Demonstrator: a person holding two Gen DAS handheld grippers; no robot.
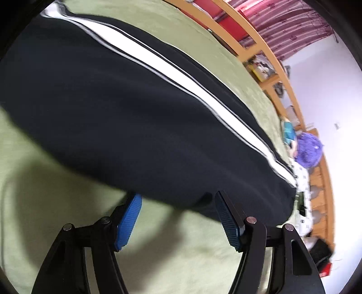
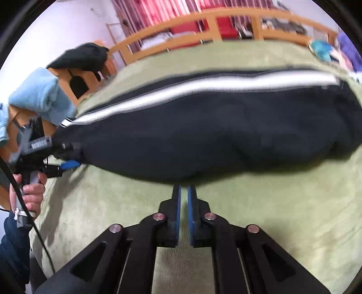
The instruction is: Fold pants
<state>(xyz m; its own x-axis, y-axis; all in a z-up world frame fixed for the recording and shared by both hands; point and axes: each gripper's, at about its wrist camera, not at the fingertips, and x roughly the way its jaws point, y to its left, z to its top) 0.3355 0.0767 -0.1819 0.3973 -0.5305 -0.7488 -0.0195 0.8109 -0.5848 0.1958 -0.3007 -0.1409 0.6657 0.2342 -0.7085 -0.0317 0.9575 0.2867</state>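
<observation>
Black pants point(image 1: 126, 117) with a white side stripe point(image 1: 172, 67) lie stretched across a green bed cover point(image 1: 56, 226). My left gripper point(image 1: 177, 199) is open, its blue pads at the near edge of the pants' end. In the right wrist view the pants point(image 2: 215, 135) lie lengthwise, stripe point(image 2: 203, 88) on the far side. My right gripper point(image 2: 184, 190) is shut or nearly so, tips at the pants' near edge; whether cloth is pinched is hidden. The left gripper point(image 2: 65, 156) shows at the pants' left end, held by a hand.
A wooden headboard shelf point(image 2: 215, 20) with red items runs behind the bed. A purple ball point(image 1: 310, 149) and a teal item point(image 1: 289, 133) lie near the bed's edge. A light blue cloth point(image 2: 38, 95) and a dark garment point(image 2: 81, 56) sit on wooden furniture at the left.
</observation>
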